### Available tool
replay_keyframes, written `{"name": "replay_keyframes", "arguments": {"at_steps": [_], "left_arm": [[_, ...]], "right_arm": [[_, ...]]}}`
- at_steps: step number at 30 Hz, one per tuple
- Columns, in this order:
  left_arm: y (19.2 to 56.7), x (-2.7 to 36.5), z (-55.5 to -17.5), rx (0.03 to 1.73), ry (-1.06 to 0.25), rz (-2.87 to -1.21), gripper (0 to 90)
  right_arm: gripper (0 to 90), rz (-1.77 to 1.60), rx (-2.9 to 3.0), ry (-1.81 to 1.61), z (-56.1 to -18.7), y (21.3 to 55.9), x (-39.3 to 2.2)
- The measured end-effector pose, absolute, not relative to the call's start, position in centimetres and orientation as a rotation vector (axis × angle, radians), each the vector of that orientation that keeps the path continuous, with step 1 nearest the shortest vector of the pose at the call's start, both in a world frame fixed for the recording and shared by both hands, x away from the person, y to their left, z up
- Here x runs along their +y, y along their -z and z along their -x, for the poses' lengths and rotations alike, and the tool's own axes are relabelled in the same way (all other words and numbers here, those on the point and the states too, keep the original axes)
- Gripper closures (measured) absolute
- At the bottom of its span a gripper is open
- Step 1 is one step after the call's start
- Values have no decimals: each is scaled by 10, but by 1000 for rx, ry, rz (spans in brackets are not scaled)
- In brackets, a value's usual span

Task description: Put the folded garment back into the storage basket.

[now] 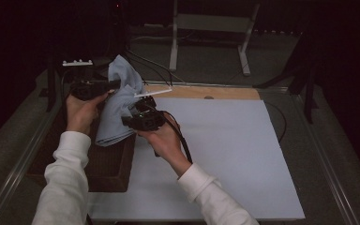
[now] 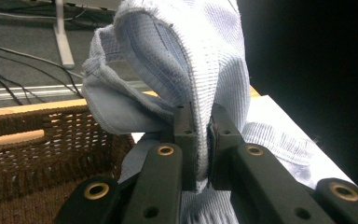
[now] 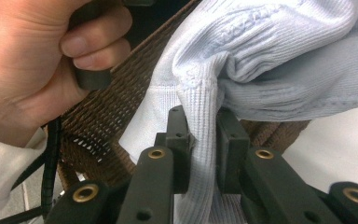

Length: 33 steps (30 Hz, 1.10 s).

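A pale blue ribbed cloth (image 1: 122,101) hangs bunched between both grippers, over the edge of a brown woven basket (image 1: 108,164). My left gripper (image 1: 115,85) is shut on an upper fold of it. In the left gripper view the cloth (image 2: 200,56) rises as a hooded fold above the left gripper (image 2: 204,122), pinched tight between the jaws. My right gripper (image 1: 138,115) grips a lower part. In the right gripper view the right gripper (image 3: 204,123) is shut on a hemmed fold of the cloth (image 3: 261,56), which drapes over the basket (image 3: 102,112) rim.
A white board (image 1: 225,154) covers most of the table, with a wooden strip (image 1: 215,92) along its far edge. The basket (image 2: 32,149) has a wooden handle slot. The other hand (image 3: 28,60) holds its gripper close by. Cables and a white stand (image 1: 211,28) lie beyond the table.
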<state>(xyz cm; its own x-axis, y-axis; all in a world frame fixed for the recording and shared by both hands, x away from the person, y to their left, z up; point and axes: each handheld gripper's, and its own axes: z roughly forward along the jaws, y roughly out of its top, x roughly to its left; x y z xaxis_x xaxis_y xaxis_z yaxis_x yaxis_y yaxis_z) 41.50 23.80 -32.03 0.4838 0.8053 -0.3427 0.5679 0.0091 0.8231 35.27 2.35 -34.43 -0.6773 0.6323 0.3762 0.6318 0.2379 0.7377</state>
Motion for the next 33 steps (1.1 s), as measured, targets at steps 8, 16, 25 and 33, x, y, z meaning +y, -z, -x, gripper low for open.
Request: {"name": "replay_keyframes", "arguments": {"at_steps": [8,16,25,33], "left_arm": [[324,241,-417,1203,-290,-1678,848],[325,247,-415,1218,-312,-1686,848],[334,257,-412,1247,-318,-1668,848],[344,264,-408,1267,-325,-1663,848]], "right_arm": [[789,-1274,2478,-1472,-355,350,31],[788,-1264,2498,-1457,-353,356,38],[788,-1259,2518,-1433,-351,364,50],[788,-1262,2535,-1415,-349,372,59]]}}
